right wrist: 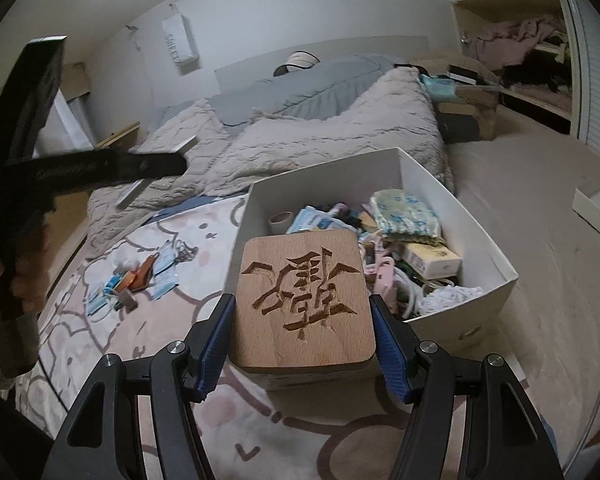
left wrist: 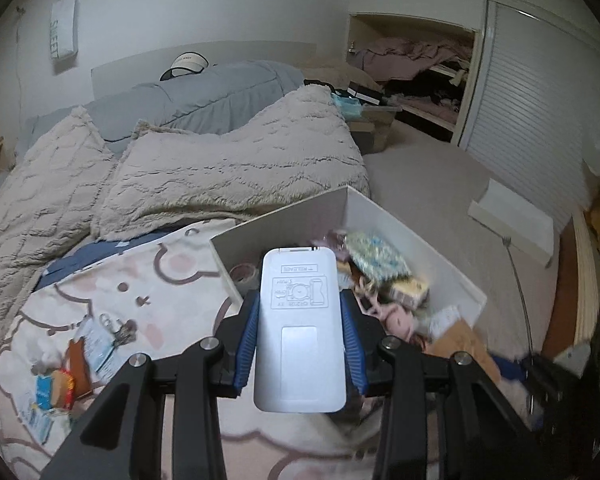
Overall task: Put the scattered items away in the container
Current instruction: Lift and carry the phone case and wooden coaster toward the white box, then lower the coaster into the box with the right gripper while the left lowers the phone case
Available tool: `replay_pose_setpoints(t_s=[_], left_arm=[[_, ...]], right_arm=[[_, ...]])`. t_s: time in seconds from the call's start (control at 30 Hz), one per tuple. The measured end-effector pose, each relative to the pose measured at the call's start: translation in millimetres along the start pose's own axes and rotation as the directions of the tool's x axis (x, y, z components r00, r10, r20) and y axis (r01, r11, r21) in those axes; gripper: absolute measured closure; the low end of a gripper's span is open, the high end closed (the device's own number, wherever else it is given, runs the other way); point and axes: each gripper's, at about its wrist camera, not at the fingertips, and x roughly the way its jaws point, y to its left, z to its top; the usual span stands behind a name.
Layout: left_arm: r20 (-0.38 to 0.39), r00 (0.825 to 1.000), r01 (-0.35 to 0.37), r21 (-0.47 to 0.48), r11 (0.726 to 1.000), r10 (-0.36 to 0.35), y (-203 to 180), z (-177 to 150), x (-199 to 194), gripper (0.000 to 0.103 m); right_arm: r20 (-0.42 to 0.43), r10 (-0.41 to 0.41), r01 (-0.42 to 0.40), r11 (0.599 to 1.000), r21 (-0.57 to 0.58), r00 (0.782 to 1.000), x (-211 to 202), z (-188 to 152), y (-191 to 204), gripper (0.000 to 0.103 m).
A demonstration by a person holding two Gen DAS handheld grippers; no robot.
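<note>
Left tool [left wrist: 300,332]: we see it clamping a white remote [left wrist: 298,332], above the box [left wrist: 440,248].
Right tool [right wrist: 302,344]: grips a carved wooden block [right wrist: 304,300]; only this view shows the box's far wall.

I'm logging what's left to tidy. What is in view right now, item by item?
remote: one, white, clamped in left gripper, near the box
wooden block: one, tan with carved character, between the right gripper's pads
box: one, white, open, on the bed, already holding mixed items
loose items: small pile, mixed colours, on the cartoon blanket left of the box
blanket: one, pink and white
left gripper: black, blue pads
right gripper: black, blue pads
</note>
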Motion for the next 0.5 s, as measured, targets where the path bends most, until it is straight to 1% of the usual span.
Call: replay_pose_setpoints(t_s=[0.13,0.27,0.4,0.5], left_arm=[[-0.022,1.0,0.002,-0.051,0.999,-0.004,2,5,33,0.064],[-0.051,0.998,-0.034,-0.088,0.996,0.03,5,8,62,0.065],[-0.062,0.997,-0.042,-0.121,0.992,0.035,6,14,86,0.064],[-0.081,0.996,-0.045,-0.136,0.99,0.034,6,16,102,0.064]], right_arm=[[-0.023,0.008,-0.007,0.999,0.032,1.0,7,1,-9,0.037],[-0.034,-0.009,0.011,0.999,0.045,0.999,10,1,-12,0.037],[-0.038,0.004,-0.002,0.998,0.063,0.999,13,3,-17,0.037],[-0.039,-0.016,0.018,0.998,0.058,0.999,13,4,-18,0.037]])
